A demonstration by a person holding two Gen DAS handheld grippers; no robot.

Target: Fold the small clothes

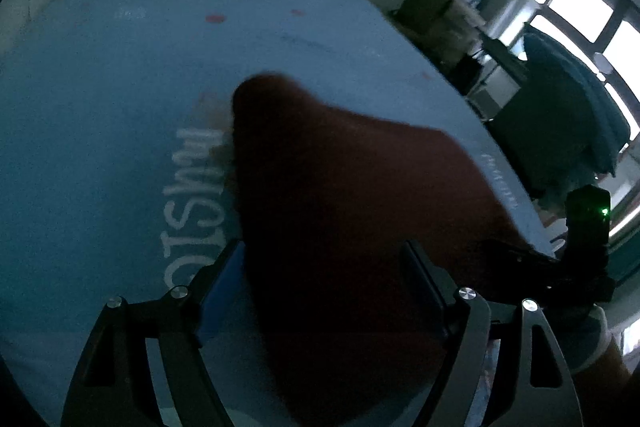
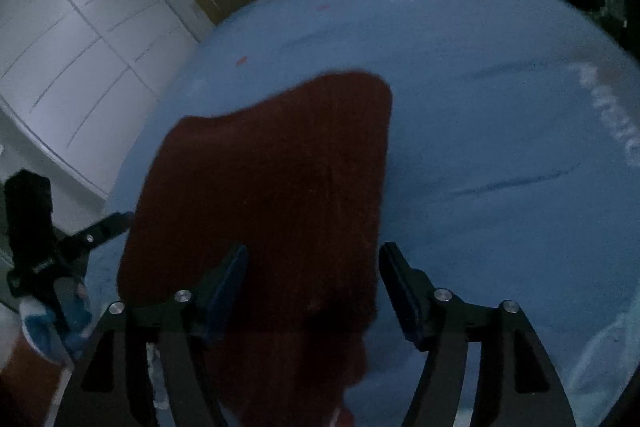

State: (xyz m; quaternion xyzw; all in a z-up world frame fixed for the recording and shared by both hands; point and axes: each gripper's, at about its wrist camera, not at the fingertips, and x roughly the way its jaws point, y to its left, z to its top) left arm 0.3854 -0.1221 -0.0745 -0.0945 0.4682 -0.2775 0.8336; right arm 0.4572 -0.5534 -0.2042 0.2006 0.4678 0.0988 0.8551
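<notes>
A dark red garment [image 1: 340, 195] lies on a light blue cloth-covered table [image 1: 120, 87]. In the left wrist view it runs between the fingers of my left gripper [image 1: 324, 259], whose jaws stand open around it. In the right wrist view the same red garment [image 2: 272, 179] lies flat and passes between the open jaws of my right gripper [image 2: 314, 259]. The right gripper shows at the right edge of the left wrist view [image 1: 576, 259], and the left gripper shows at the left edge of the right wrist view [image 2: 60, 247]. The scene is dim and blurred.
White lettering [image 1: 196, 203] is printed on the blue cloth. Small red marks [image 1: 214, 19] dot its far part. A white tiled floor [image 2: 72, 39] lies beyond the table's left edge. A window [image 1: 576, 7], a teal chair [image 1: 568, 99] and boxes stand to the right.
</notes>
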